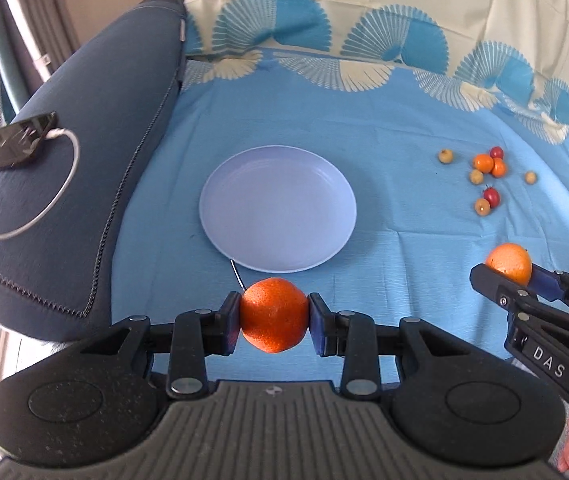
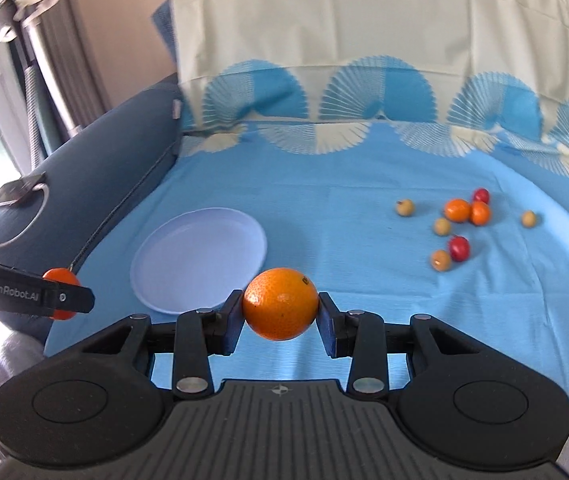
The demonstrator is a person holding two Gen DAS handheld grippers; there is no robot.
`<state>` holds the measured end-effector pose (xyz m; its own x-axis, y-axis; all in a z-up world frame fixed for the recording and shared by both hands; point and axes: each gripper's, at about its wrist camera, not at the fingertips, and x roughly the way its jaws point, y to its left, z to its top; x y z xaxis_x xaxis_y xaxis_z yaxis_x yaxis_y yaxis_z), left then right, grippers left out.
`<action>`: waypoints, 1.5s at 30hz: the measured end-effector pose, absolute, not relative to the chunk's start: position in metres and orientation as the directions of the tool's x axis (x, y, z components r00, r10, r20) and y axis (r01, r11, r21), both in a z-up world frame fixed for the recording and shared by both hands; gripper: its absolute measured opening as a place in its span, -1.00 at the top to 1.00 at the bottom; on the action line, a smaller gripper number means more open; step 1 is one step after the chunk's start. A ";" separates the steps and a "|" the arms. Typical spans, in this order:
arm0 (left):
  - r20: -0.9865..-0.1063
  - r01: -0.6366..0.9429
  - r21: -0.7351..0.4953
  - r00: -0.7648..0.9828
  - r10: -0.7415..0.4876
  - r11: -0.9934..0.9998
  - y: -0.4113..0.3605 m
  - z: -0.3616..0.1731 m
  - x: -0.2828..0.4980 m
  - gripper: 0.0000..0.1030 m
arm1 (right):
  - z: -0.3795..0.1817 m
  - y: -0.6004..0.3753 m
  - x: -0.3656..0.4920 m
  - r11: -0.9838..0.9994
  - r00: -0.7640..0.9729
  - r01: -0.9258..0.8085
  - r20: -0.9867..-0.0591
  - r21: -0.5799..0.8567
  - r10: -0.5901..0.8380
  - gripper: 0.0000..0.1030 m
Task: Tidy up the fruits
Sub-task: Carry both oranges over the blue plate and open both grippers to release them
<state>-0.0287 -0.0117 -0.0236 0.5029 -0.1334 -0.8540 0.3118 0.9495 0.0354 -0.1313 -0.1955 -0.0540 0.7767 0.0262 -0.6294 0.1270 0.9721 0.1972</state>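
Observation:
My left gripper (image 1: 274,316) is shut on a deep-orange tangerine (image 1: 274,314), held just in front of the near rim of an empty pale lilac plate (image 1: 277,208). My right gripper (image 2: 280,306) is shut on a lighter orange (image 2: 280,304), held above the blue cloth to the right of the plate (image 2: 200,256). The right gripper and its orange (image 1: 510,262) show at the right edge of the left wrist view. The left gripper with its tangerine (image 2: 60,278) shows at the left of the right wrist view.
Small fruits lie scattered on the cloth at the right: two small oranges (image 1: 488,165), red ones (image 1: 491,197) and yellow ones (image 1: 445,156). A dark blue cushion (image 1: 84,160) with a phone (image 1: 8,146) and white cable lies left of the plate. A pillow stands behind.

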 end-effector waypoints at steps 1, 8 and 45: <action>-0.852 0.307 0.030 0.505 -0.136 0.951 -0.006 -0.024 -0.030 0.25 | -0.050 -0.189 -0.133 0.975 0.778 0.112 -0.627 0.190 0.033 0.22; -0.852 0.281 0.020 0.507 -0.131 0.960 0.014 -0.032 -0.022 0.25 | -0.042 -0.159 -0.130 0.988 0.758 0.059 -0.650 0.142 0.048 0.22; -0.893 0.335 0.127 0.448 -0.039 0.934 -0.023 -0.140 0.138 -1.00 | -0.148 -0.127 0.052 0.995 0.625 -0.071 -0.775 0.066 0.096 0.20</action>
<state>0.1381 -0.0226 -0.1402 0.4481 -0.0394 -0.8931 0.3350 0.9336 0.1269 0.0516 -0.1267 -0.1475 0.6245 0.0957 -0.7751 -0.0710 0.9953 0.0657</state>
